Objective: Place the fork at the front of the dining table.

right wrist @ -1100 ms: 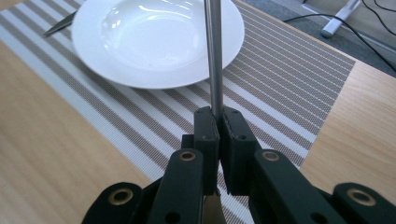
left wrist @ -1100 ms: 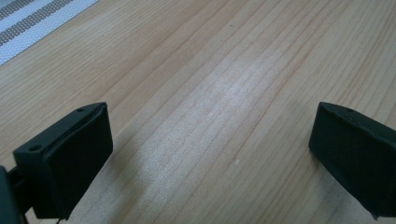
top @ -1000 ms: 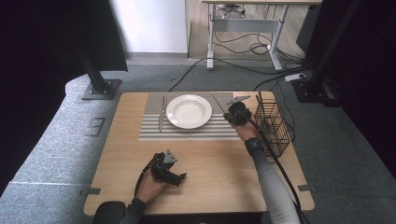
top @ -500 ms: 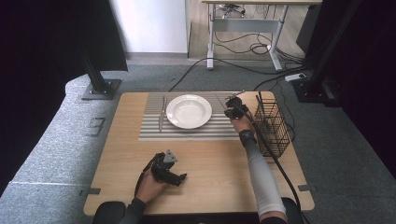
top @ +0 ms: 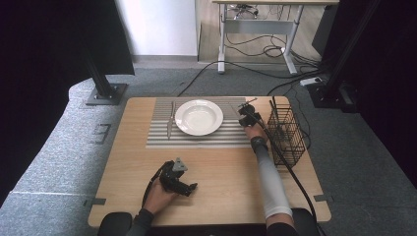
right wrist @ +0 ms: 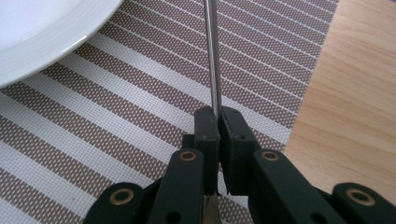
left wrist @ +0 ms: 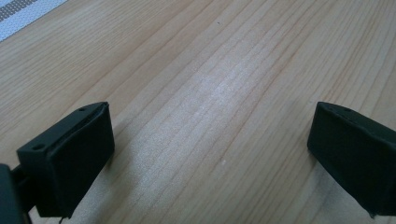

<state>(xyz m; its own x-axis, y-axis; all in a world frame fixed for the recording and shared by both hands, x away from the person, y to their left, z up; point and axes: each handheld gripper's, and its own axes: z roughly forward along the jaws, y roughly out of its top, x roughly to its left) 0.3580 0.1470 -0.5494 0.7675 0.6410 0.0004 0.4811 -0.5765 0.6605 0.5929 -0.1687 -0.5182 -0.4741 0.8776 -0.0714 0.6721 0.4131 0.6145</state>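
Right gripper point(right wrist: 218, 122) has sunk, steel utensil point(right wrist: 212, 56) pinched between its jaws.

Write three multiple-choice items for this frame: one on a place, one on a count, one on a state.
1. Where does the white plate sit?
A. on the striped placemat
B. in the wire basket
C. on bare wood

2. How many plates are on the table?
A. one
B. two
C. three

3. What is the right hand-held gripper doing?
A. standing open
B. clamped on a thin metal utensil
C. gripping the plate

Key: 1 A, stripes surround the plate; 2 A, only one shows; 3 B, the jaws pinch the metal shaft.
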